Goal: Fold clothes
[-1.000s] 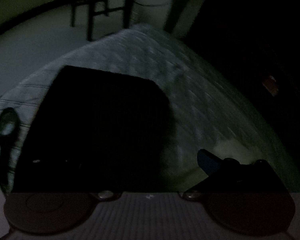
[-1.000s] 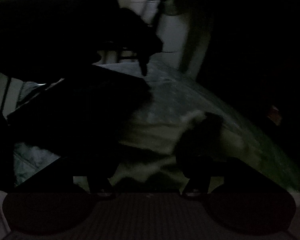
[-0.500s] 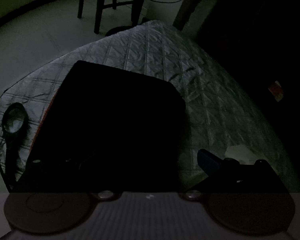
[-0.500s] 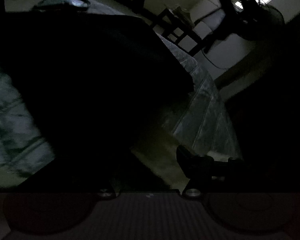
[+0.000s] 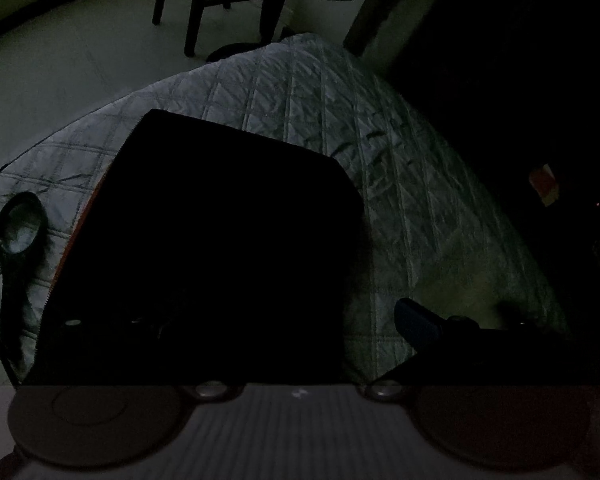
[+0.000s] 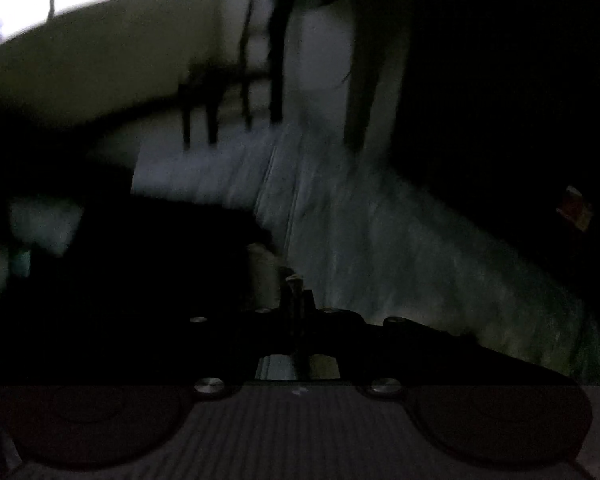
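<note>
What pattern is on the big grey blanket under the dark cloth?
Stitched quilted squares on the grey blanket, clearest in the left wrist view.

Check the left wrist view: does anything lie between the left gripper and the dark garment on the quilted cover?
Nothing visible does. The left gripper hangs open directly over the dark garment, which lies flat on the quilted cover. A magnifier-like tool lies beside the garment's left edge, out of the way. Darkness hides finer detail.
</note>
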Tool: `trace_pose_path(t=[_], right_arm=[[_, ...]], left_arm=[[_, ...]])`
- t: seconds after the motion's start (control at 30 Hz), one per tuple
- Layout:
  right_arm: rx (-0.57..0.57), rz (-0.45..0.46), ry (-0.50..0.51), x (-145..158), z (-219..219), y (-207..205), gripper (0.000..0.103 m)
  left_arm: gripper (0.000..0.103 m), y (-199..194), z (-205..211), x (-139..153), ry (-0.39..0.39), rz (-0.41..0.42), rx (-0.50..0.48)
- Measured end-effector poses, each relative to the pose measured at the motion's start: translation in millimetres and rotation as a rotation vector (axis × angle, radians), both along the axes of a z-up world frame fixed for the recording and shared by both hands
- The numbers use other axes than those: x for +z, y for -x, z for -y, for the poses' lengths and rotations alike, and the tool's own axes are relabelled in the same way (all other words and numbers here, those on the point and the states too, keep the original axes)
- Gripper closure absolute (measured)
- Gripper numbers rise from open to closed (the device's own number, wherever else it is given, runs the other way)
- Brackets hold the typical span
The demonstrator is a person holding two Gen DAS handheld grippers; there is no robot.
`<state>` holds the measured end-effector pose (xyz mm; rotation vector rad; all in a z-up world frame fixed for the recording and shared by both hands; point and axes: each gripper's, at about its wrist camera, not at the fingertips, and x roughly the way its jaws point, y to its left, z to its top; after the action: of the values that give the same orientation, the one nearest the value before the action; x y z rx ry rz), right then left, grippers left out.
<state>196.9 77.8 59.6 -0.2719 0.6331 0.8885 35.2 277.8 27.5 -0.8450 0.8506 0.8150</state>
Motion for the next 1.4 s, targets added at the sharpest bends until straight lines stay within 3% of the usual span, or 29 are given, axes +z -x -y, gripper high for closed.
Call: trace_pose_path(t=[0.17,0.3,0.47,0.63,0.77,0.87,1.13,1.27,1.4], right_arm=[[-0.113,-0.023,-0.213,63,26,-45,0.101],[-0.165,-0.039,-0.342,88,68,-52,0.101],[-0.247,-0.032,-0.382,94,115,-48,0.101],[-0.401,0.0,-0.412,101,167,-35,0.101],[-0.594,-0.036,-0.457,83,209,-32,0.101],[-0.769,-0.129,-0.543,51,240,-19,0.101],[-1.264,-0.423,-0.994,-49,322,57,0.101],[-1.389,-0.569,-1.178,-87,327,92,0.101],[-1.396,-0.701,-1.209,-106,308,116,0.1]], left_arm=[[0.001,-4,5,0,0.01,0.006,-0.018],[0.001,-7,10,-1,0.012,0.007,-0.033],[0.001,-10,14,-4,0.019,0.006,-0.042],[0.001,-20,27,-6,0.013,-0.004,-0.082],[0.001,-27,39,-9,0.009,-0.013,-0.123],[0.001,-33,48,-10,-0.002,-0.02,-0.151],[0.001,-46,71,-15,0.011,-0.031,-0.223],[0.001,-55,92,-25,0.036,-0.053,-0.284],[0.001,-59,103,-26,0.027,-0.054,-0.314]])
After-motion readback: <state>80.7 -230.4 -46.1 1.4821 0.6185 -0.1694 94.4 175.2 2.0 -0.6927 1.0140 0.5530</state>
